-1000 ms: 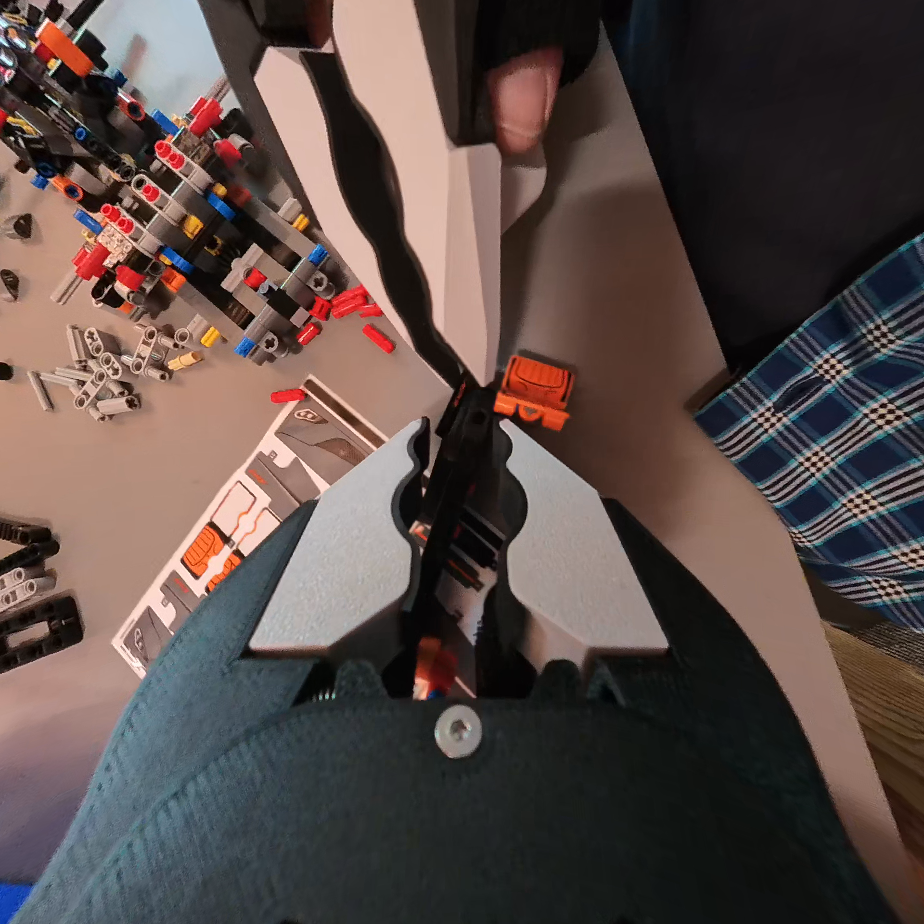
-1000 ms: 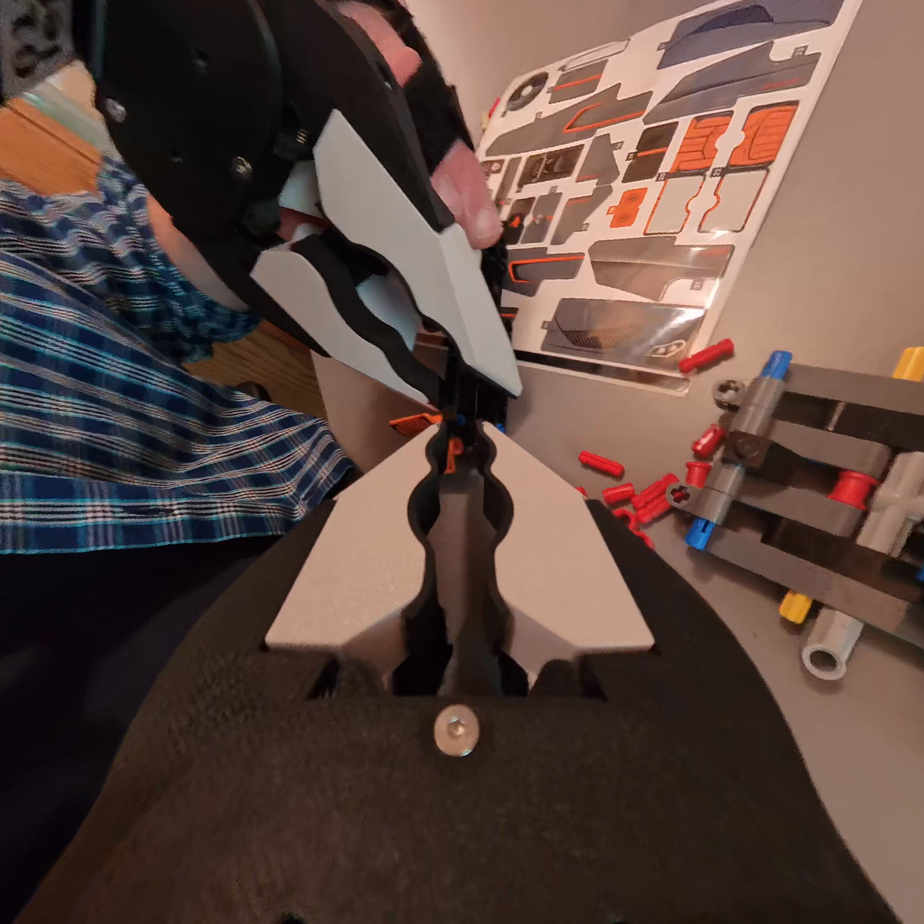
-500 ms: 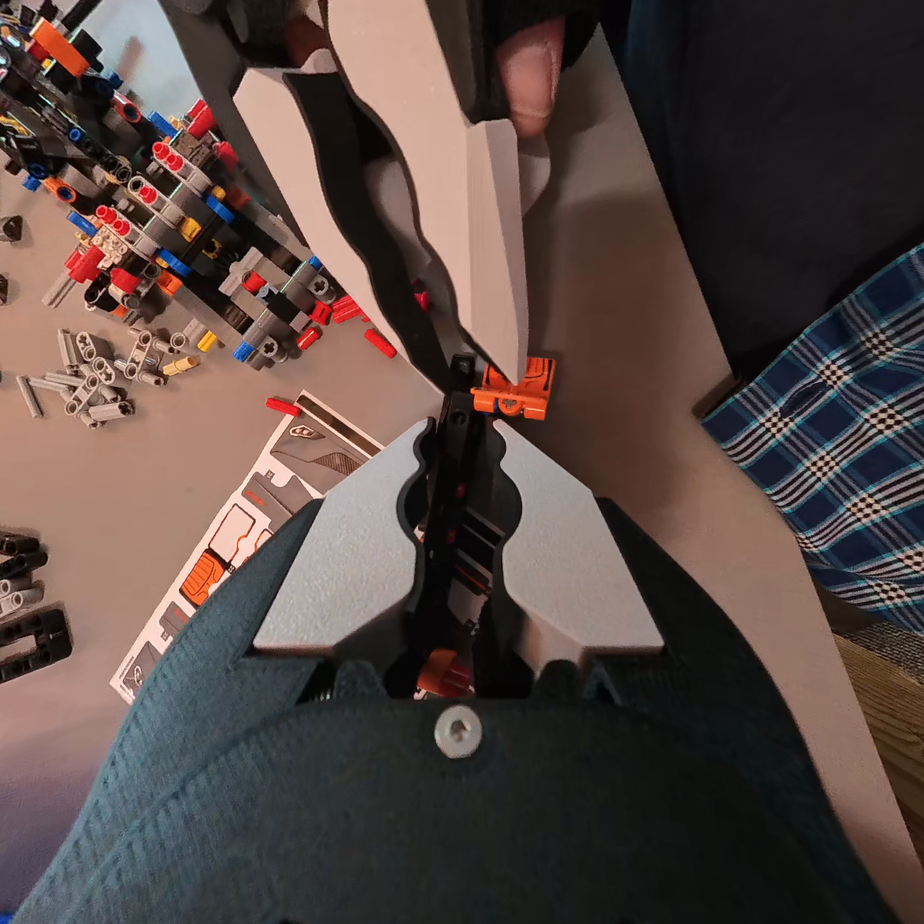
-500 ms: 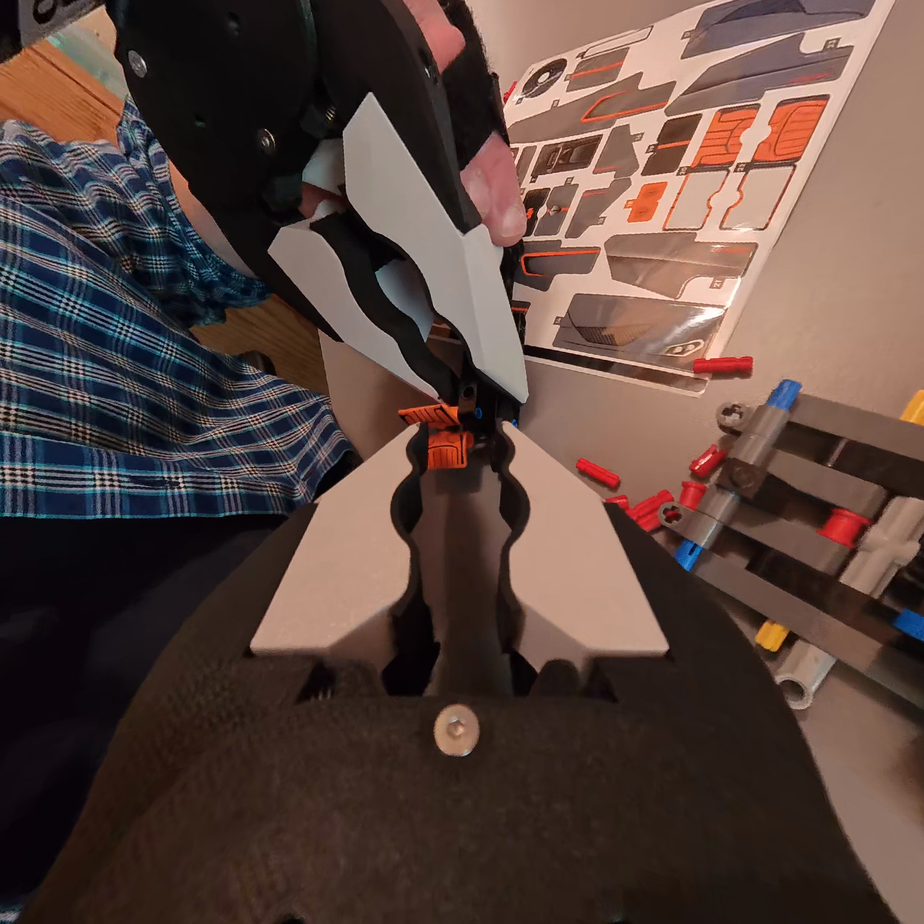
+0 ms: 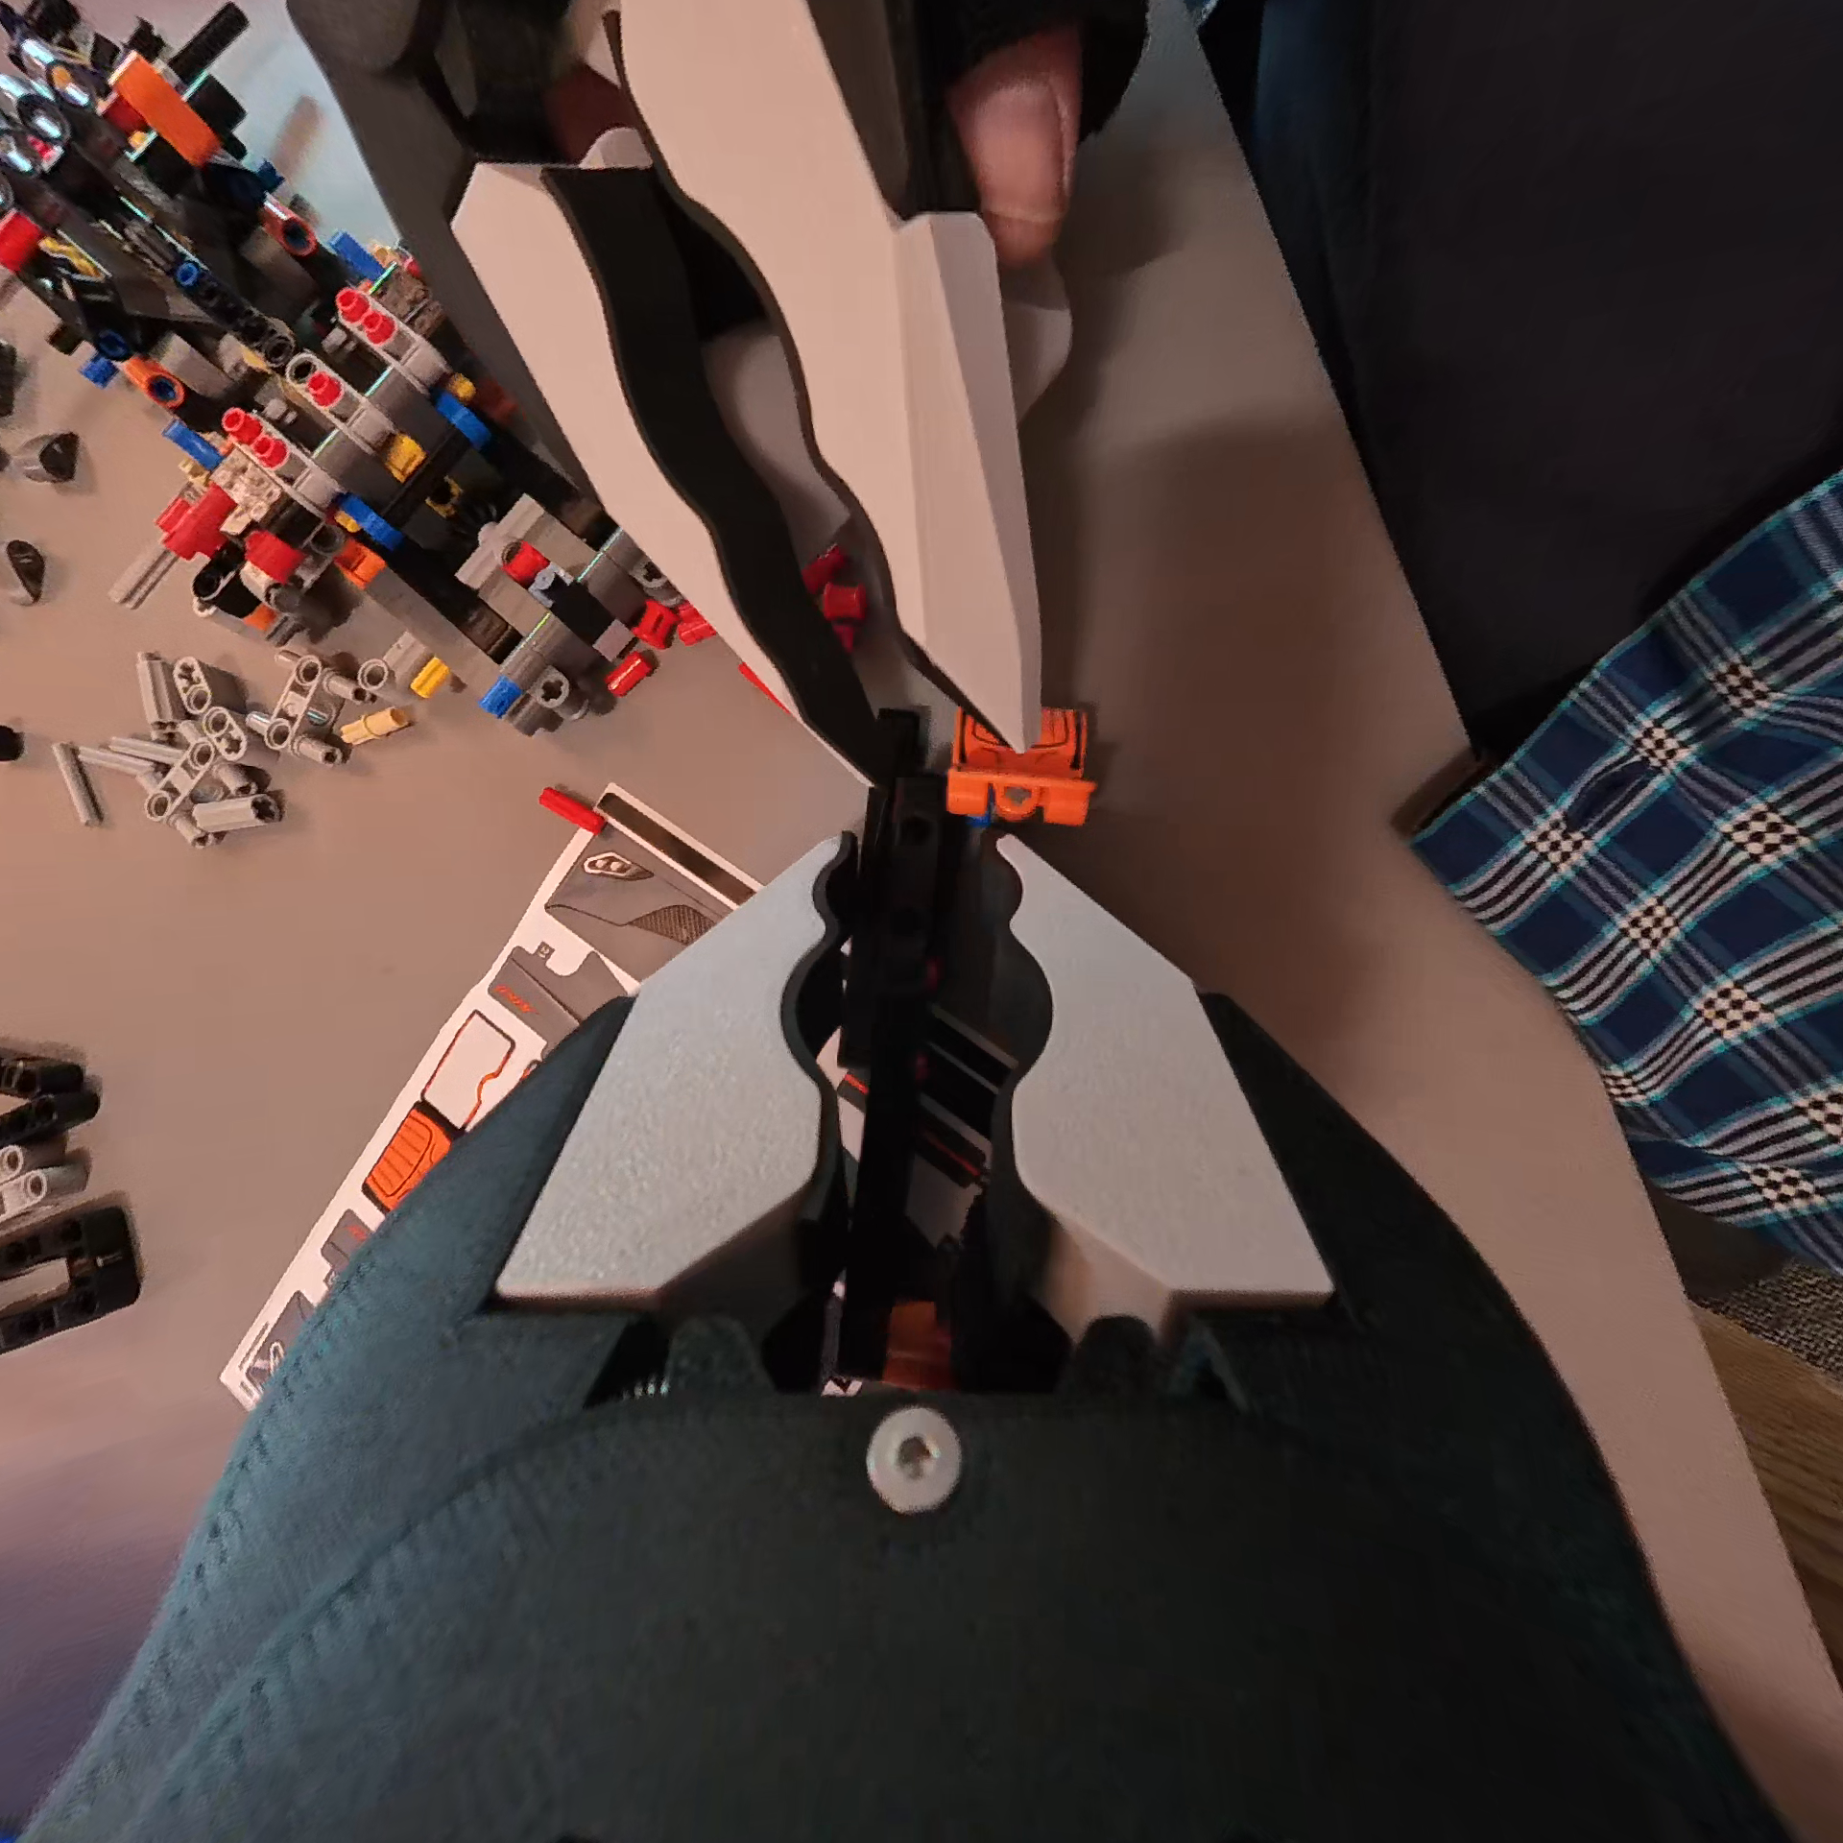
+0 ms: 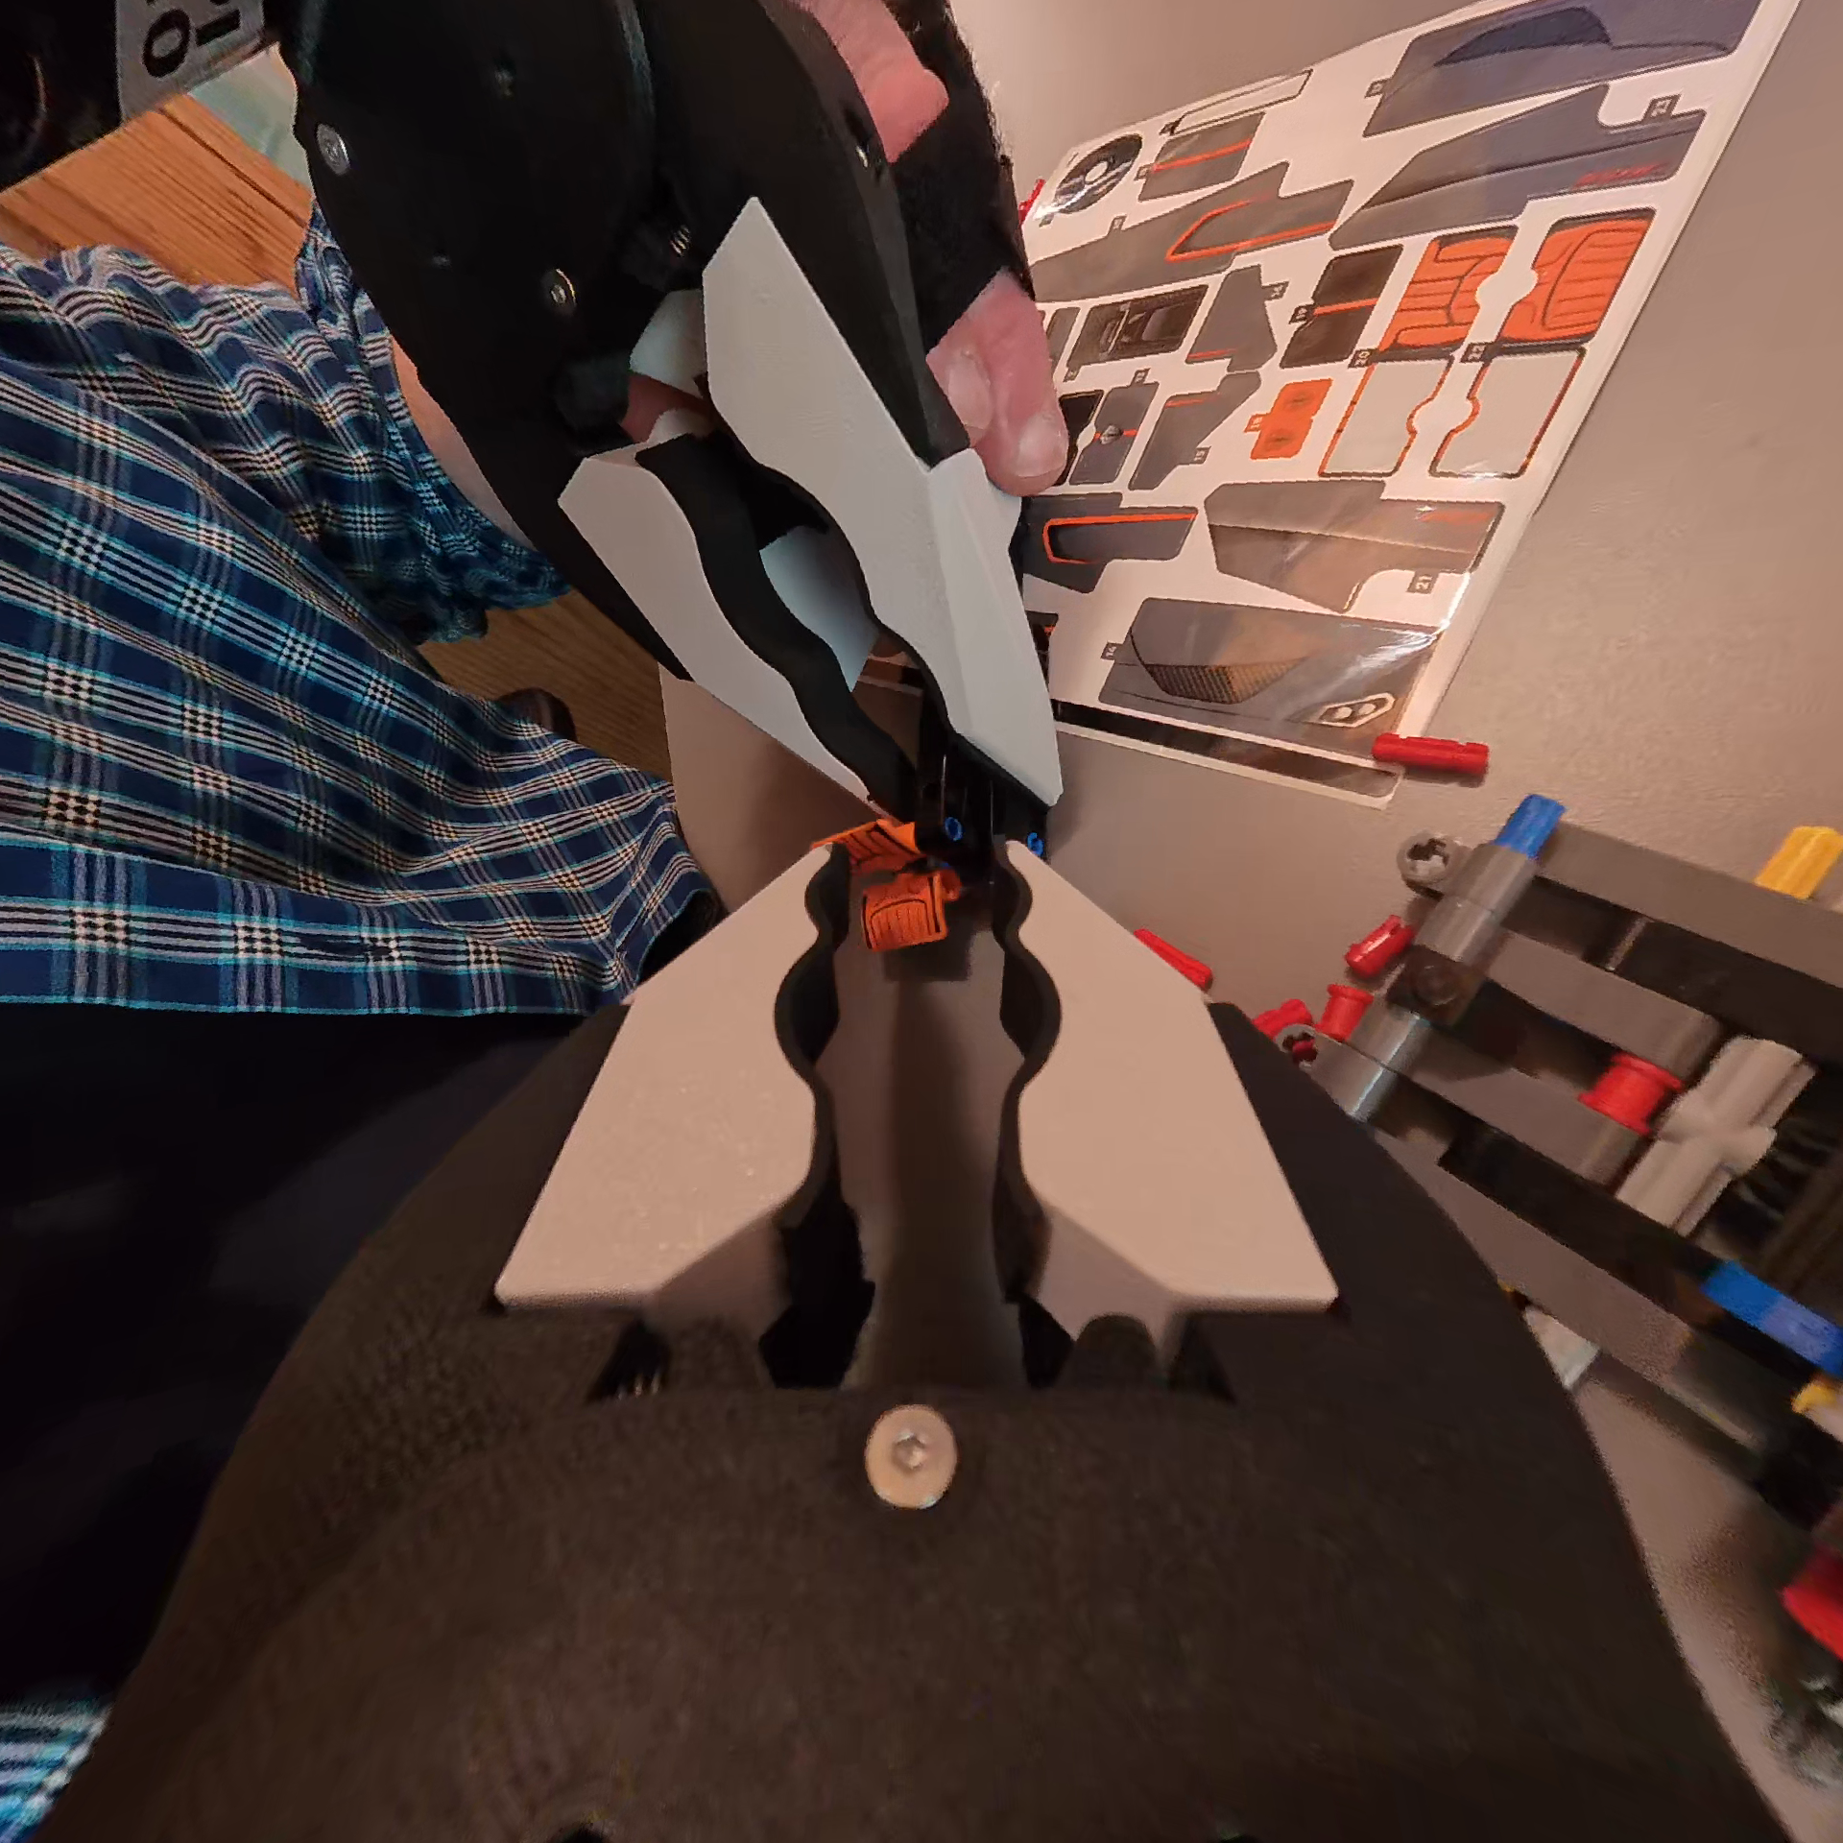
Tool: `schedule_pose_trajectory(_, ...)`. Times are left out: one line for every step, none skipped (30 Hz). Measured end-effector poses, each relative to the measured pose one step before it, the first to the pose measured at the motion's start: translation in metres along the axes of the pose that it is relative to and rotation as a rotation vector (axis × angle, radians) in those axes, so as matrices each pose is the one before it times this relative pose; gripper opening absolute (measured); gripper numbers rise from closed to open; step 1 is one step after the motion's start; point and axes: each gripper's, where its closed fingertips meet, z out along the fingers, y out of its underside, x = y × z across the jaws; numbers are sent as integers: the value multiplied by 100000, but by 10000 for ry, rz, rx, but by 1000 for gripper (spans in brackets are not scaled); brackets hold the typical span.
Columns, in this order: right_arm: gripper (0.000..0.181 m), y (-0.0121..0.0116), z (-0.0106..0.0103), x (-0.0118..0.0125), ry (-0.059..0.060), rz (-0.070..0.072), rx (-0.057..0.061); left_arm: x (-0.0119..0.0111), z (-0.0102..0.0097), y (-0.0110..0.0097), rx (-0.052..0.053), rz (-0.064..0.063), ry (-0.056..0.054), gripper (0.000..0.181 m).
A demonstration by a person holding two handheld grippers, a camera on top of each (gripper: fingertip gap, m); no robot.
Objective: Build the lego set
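Black Lego beam assembly (image 5: 903, 1007) with a small orange ribbed seat piece (image 5: 1019, 773) at its far end, held above the grey tabletop (image 5: 299, 957) near its edge. Left gripper (image 5: 918, 848): grey jaws clamped narrowly on the beam's length. Right gripper (image 6: 922, 863): jaws parted, the orange piece lying between their tips with gaps on both sides. Behind on the table: glossy sticker sheet (image 6: 1396, 419), partly built grey-and-black chassis (image 5: 329, 449), loose red pins (image 6: 1428, 750).
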Motion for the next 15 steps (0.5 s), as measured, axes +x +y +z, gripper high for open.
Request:
schedule_pose_trajectory(26, -9, -58, 67, -13, -9, -22, -11, 17, -8, 0, -9, 21, 23)
schedule_pose_trajectory(26, -7, -63, 39, -39, -8, -27, -14, 5, 10, 2, -16, 24, 24)
schedule_pose_trajectory(25, -62, -46, 1, -44, -15, 4, -25, 20, -1, 11, -55, 35, 24)
schedule_pose_trajectory(25, -56, -49, 8, -34, -5, 0, -26, 16, 22, 26, -72, 52, 24)
schedule_pose_trajectory(25, -7, -14, -9, -36, -30, -36, 8, 19, 11, 33, -73, 76, 24)
schedule_pose_trajectory(25, -3, -10, 31, -5, -59, -38, 12, 14, 13, 22, -51, 63, 24)
schedule_pose_trajectory(25, -52, -32, 41, -10, -45, -8, 46, 19, 7, 9, -33, 80, 23)
schedule_pose_trajectory(24, 11, -39, 78, -24, -7, -51, 42, 19, 9, 0, -32, 73, 22)
schedule_pose_trajectory(24, 60, 6, 3, -76, -18, -68, 40, 10, 4, -1, -26, 76, 21)
schedule_pose_trajectory(24, 63, 23, -19, -79, -30, -60, 18, 10, 3, 0, -24, 61, 21)
schedule_pose_trajectory(23, 51, 28, -39, -77, -27, -48, -10, 14, 13, 8, -39, 52, 21)
schedule_pose_trajectory(24, 67, 49, -60, -78, -22, -69, 35, 7, -3, 20, -53, 76, 20)
schedule_pose_trajectory(24, 23, 21, -40, -73, -21, -41, 5, 16, 17, 27, -63, 73, 20)
schedule_pose_trajectory(23, -40, -19, -65, -82, 11, 2, 2, 6, 6, 33, -60, 64, 20)
schedule_pose_trajectory(23, -84, -46, 42, -35, 52, 37, -9, 4, 13, 23, -59, 59, 20)
